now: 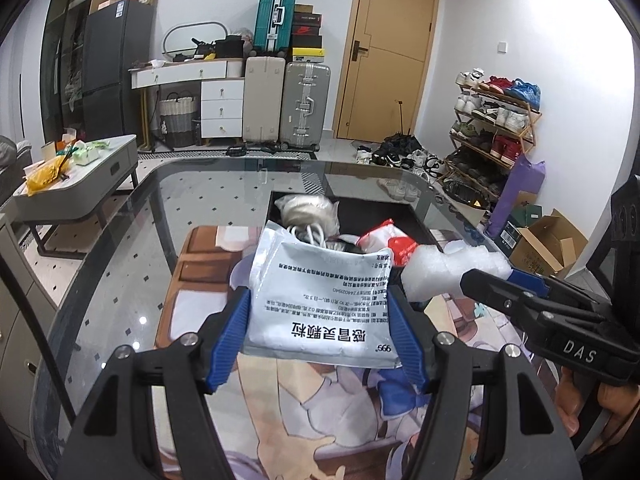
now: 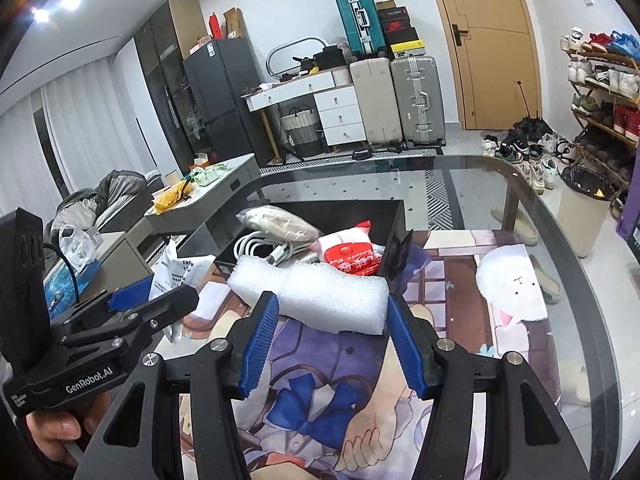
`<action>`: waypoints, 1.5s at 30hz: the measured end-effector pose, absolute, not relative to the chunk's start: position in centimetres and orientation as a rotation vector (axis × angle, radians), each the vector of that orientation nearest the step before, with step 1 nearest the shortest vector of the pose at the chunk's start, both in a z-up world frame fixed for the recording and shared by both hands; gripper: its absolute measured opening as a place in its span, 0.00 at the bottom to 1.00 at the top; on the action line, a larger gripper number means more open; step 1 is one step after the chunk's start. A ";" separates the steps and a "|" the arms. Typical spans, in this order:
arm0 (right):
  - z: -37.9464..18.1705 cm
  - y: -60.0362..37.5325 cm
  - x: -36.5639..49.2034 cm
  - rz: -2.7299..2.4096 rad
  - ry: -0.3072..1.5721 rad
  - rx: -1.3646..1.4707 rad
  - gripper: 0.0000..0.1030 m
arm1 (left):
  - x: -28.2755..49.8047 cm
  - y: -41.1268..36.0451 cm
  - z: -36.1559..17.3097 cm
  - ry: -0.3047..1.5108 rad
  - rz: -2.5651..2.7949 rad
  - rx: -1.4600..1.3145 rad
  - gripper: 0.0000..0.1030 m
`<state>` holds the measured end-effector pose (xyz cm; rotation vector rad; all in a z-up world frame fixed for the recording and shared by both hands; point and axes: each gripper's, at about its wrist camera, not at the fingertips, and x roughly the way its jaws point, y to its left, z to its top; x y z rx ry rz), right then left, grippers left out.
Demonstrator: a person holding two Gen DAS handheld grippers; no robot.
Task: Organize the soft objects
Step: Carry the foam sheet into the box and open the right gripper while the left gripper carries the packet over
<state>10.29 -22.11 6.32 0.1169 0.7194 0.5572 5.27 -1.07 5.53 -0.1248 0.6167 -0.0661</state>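
Two soft loads aloft, short of the black box

Left view: my left gripper clamps the medicine sachet by its edges; it could buckle free. Right view: my right gripper pinches the foam block, which could snag the rim

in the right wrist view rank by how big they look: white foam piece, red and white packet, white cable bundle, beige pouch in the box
1. white foam piece, but it is nearest the camera
2. red and white packet
3. beige pouch and white cable bundle: alike, both partly hidden, so unranked
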 end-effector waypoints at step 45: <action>3.9 -14.4 19.7 0.546 0.807 -0.218 0.55 | 12.4 0.2 6.4 0.634 -0.112 -0.137 0.64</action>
